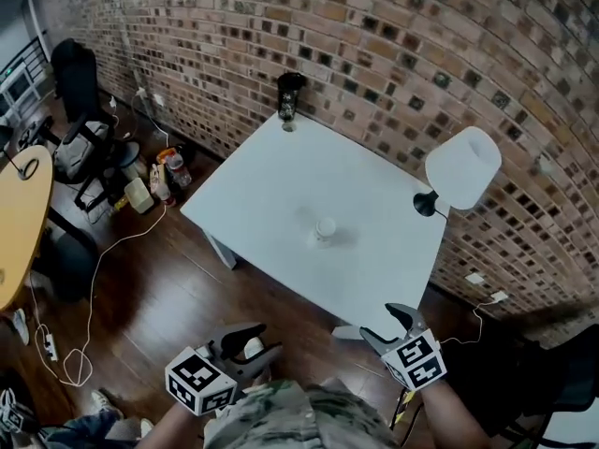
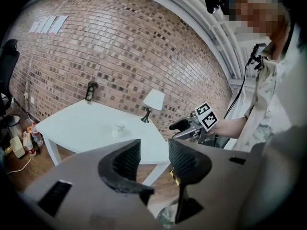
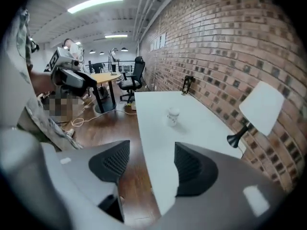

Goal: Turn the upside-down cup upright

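Observation:
A small white cup (image 1: 325,229) stands near the middle of the white table (image 1: 262,181); from this distance I cannot tell which end is up. The same cup (image 2: 118,128) is small and far off in the left gripper view, and the cup (image 3: 173,116) lies ahead in the right gripper view. My left gripper (image 1: 257,342) is open and empty, held low over the wooden floor, short of the table's near edge. Open and empty too, my right gripper (image 1: 386,324) hovers by the table's near corner. Both are well apart from the cup.
A white-shaded lamp (image 1: 460,168) on a black base stands at the table's right edge. A dark bottle-like object (image 1: 289,96) stands at the far corner by the brick wall. Cables, bottles and office chairs (image 1: 80,138) crowd the floor to the left, beside a wooden desk (image 1: 19,213).

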{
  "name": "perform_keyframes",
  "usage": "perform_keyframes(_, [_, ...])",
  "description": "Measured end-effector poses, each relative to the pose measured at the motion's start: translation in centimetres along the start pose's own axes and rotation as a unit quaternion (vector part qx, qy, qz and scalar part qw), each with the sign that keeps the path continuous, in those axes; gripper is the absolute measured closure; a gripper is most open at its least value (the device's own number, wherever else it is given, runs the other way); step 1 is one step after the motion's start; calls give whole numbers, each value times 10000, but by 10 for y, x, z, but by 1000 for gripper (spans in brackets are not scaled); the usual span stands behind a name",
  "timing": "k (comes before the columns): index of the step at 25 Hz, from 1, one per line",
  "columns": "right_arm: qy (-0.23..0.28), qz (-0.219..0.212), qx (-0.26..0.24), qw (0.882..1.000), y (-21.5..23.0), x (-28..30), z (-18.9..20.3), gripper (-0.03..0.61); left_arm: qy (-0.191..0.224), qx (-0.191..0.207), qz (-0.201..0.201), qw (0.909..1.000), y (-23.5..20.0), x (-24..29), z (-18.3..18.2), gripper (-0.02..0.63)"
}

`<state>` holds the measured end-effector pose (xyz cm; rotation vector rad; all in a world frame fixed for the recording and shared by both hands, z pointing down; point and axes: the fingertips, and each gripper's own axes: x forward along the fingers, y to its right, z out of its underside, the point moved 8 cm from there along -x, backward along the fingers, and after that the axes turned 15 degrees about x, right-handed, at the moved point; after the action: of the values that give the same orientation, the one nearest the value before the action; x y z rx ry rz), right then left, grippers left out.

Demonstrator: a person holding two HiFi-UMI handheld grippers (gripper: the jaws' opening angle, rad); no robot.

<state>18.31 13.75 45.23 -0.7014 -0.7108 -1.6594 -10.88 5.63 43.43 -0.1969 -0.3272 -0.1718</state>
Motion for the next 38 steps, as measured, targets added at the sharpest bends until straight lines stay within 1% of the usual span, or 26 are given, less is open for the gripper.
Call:
perform_keyframes(2, [139,-196,245,9994,1,-31,32,285,-39,91,-104,9999,43,8,-3,426])
perform_keyframes(4, [269,-415,429,9979,-1,-56,63,285,-52,134,-293,9995,86,11,-5,426])
perform_keyframes(6, [351,-600,480,9964,-3,-79,93,285,-48,37,-477,9988,128,8,-1,426])
perform_keyframes(8, [393,-787,434,9952,-7,-98,116,285,-101,-71,-574,9983,166,0,7,426])
perform_keyframes(10, [477,-1060,496,9920,-15,-115,132,285,-268,-84,-629,9976,197,-12,16,426])
perform_keyframes(12, [642,-1310,652,9871,-24,-131,144,285,-415,-86,-709,9966,219,-25,22,426])
perform_keyframes(14, [824,-1397,724,9841,-33,-148,154,287,-458,-89,-777,9959,234,-36,23,426])
perform_keyframes(16, [1015,-1397,785,9818,-43,-165,164,287,-436,-66,-779,9960,247,-46,24,426])
perform_keyframes(19, [1176,-1294,867,9808,-67,-187,175,287,-358,14,-654,9972,263,-66,24,426])
perform_keyframes(23, [1347,-1154,896,9800,-116,-214,184,287,-326,155,-427,9984,280,-108,20,426])
perform_keyframes(27, [1531,-999,1083,9772,-180,-242,197,287,-164,337,-224,9990,289,-162,35,426])
perform_keyframes(30, [1615,-785,1127,9773,-225,-265,213,287,-167,321,-53,9993,302,-202,54,426])
perform_keyframes(32, [1672,-671,1153,9769,-250,-278,223,288,-183,243,28,9995,312,-223,65,426])
perform_keyframes(34, [1730,-553,1158,9765,-272,-288,230,291,-164,320,74,9993,318,-241,75,426])
perform_keyframes(38, [1781,-374,1036,9778,-314,-303,231,298,-75,316,214,9992,326,-273,81,426])
